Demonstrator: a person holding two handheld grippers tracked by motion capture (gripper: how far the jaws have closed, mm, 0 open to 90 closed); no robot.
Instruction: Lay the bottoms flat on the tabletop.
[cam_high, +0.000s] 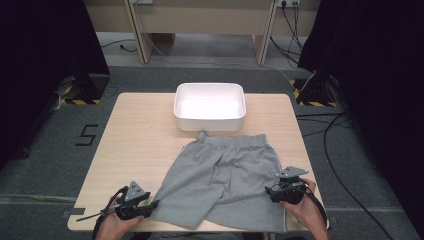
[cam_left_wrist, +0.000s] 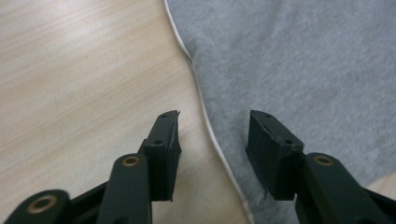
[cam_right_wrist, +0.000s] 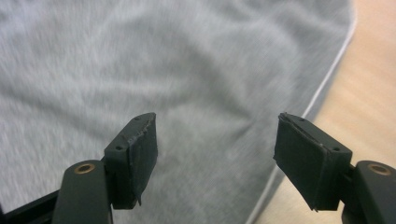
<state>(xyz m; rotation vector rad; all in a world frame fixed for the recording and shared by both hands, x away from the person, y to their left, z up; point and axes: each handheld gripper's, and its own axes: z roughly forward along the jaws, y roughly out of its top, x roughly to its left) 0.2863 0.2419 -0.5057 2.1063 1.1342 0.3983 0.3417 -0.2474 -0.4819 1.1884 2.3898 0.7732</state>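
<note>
Shorts (cam_high: 220, 172) lie between our 2 open, empty grippers: left gripper (cam_left_wrist: 212, 135) straddles the left hem, right gripper (cam_right_wrist: 215, 140) the right.

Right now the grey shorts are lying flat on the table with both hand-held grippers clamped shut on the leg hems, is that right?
Not quite. The grey shorts do lie flat on the table, but both hand-held grippers are open. The left gripper view shows the left hand-held gripper straddling the white-piped edge; the right gripper view shows the right hand-held gripper open above the fabric.
</note>
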